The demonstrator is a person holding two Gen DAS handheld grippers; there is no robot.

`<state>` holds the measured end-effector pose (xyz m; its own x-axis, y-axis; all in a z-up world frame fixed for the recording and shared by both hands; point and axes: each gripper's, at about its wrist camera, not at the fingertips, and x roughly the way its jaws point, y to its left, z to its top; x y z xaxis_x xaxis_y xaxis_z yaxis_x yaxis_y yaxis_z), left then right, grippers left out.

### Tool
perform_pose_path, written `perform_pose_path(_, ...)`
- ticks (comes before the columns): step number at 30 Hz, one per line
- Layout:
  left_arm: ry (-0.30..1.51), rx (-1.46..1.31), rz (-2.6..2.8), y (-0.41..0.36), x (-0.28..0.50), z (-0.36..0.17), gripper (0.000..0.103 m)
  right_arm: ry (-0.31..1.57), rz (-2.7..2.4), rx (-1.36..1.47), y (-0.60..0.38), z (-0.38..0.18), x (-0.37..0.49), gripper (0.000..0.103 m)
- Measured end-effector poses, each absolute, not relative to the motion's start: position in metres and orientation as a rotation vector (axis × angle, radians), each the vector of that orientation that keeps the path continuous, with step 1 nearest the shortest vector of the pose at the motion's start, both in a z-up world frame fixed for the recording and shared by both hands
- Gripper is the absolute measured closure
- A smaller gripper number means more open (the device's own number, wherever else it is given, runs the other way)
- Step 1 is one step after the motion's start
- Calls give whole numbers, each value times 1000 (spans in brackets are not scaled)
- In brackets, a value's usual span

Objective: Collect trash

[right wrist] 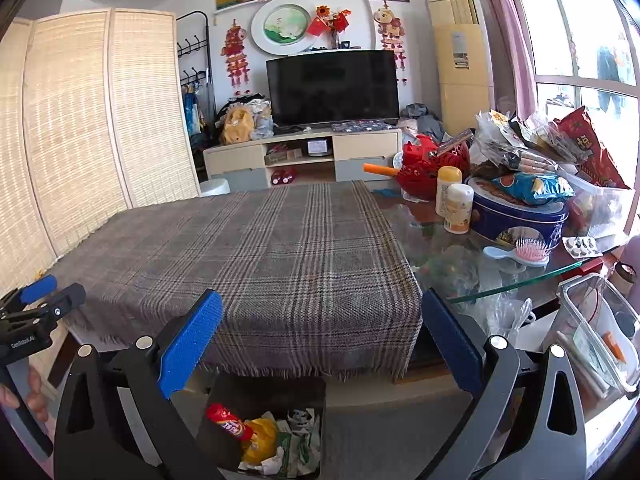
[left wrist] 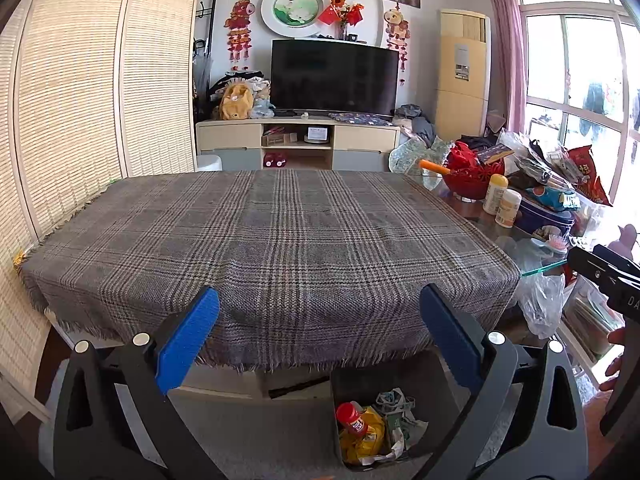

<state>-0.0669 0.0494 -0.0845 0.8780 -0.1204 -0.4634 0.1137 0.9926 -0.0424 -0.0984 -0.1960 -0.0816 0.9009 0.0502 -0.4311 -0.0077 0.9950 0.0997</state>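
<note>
Below the table's near edge, at about five o'clock in your left wrist view, sits the dark trash bin (left wrist: 372,424), already holding a red-capped bottle (left wrist: 352,418), a yellow wrapper (left wrist: 362,442) and crumpled paper. Your left gripper (left wrist: 320,336) hangs with its blue pads spread wide and nothing between them, likely because it has nothing left to carry. The plaid cloth (left wrist: 272,240) ahead looks bare of litter. At three o'clock your right gripper shows only as a black body, cut off by the frame.

From the right wrist view, the bin (right wrist: 264,432) lies at six o'clock, partly hidden behind the finger frame. Your right gripper (right wrist: 322,338) is also spread apart and empty. At two o'clock the glass tabletop (right wrist: 520,280) is crowded with snack bags, a blue tin (right wrist: 520,216) and a pink hairbrush (right wrist: 530,252); whether any of that counts as trash is hard to tell. Your left gripper (right wrist: 36,300) peeks in at nine o'clock.
</note>
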Motion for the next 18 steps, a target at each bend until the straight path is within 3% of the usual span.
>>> perform_pose_path(18, 510, -48, -102, 47, -62, -83, 8, 453, 26, 92, -193, -82, -100, 3)
